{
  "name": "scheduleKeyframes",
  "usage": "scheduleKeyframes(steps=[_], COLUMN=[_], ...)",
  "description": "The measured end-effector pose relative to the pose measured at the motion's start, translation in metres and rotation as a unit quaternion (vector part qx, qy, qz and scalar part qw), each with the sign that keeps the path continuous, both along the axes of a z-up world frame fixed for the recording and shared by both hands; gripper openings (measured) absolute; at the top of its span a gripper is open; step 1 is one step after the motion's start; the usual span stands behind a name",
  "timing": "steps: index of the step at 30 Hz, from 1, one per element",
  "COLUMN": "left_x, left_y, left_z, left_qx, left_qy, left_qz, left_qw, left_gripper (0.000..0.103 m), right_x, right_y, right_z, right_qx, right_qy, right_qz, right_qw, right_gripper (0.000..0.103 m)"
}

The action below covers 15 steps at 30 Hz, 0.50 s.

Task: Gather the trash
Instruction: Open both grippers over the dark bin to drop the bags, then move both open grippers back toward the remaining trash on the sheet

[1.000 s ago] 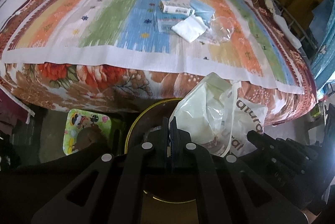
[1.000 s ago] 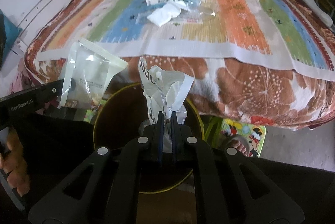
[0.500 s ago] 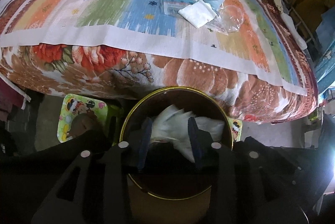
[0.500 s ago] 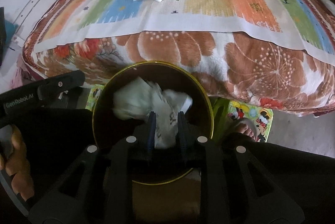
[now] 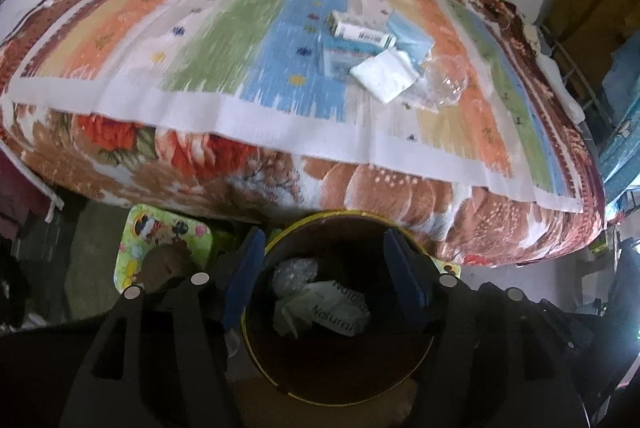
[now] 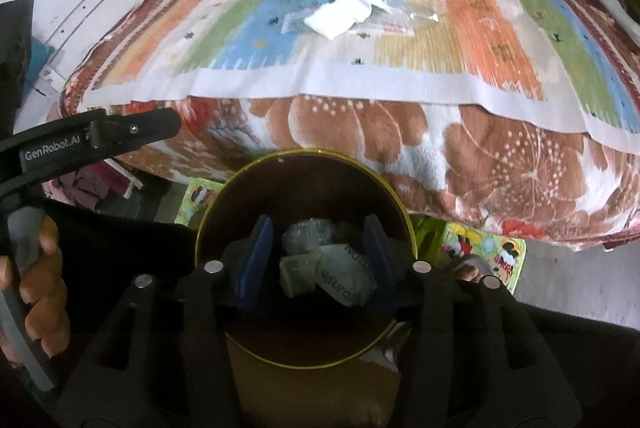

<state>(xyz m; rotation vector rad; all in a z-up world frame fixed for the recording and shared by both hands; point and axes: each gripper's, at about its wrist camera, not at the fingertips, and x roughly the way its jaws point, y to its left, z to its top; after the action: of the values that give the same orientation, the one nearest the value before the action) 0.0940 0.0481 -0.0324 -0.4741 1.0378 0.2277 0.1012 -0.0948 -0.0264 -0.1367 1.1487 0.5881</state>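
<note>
- Left wrist view: my left claw [image 5: 324, 280] has just been opening and stands released over the bin [image 5: 340, 394] at lower centre, nothing between its pads.
- Right claw [image 6: 316, 260] likewise has just been opening, empty; the dropped wrappers [image 6: 332, 278] lie inside the bin.
- To finish well, I'd lift both clear (straight up, not snagging the rim) before reaching out.
- Count on the bed [image 5: 120, 44], upper right: one box [image 5: 358, 30], one white pouch [image 5: 386, 76], one blue packet [image 5: 410, 38], one clear cup [image 5: 446, 80]; one bin.

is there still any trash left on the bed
Yes, a small carton, a white tissue and clear plastic wrappers lie on the striped bed cover.
</note>
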Motion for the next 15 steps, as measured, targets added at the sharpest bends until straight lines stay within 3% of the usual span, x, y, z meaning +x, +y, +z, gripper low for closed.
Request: scheduleKeyframes(steps=[2, 6, 15], left_x=[0.004, 0.013, 0.040], left_y=[0.001, 0.011, 0.036], left_z=[0.007, 0.019, 0.037], left_qx=[0.007, -0.015, -0.011], left_qy=[-0.012, -0.032, -0.049], left_qz=[-0.004, -0.008, -0.016], left_qw=[0.9999, 0.9993, 0.9986], left_gripper=[0.068, 0.077, 0.097], right_x=[0.003, 0.011, 0.035], right_y=[-0.001, 0.000, 0.010], right_z=[0.003, 0.011, 0.041], right_qx=[0.007, 0.016, 0.027], right_qy=[-0.001, -0.009, -0.055], right_qz=[0.000, 0.001, 0.038], right_qw=[1.000, 1.000, 0.997], right_gripper=[0.050, 0.055, 0.075])
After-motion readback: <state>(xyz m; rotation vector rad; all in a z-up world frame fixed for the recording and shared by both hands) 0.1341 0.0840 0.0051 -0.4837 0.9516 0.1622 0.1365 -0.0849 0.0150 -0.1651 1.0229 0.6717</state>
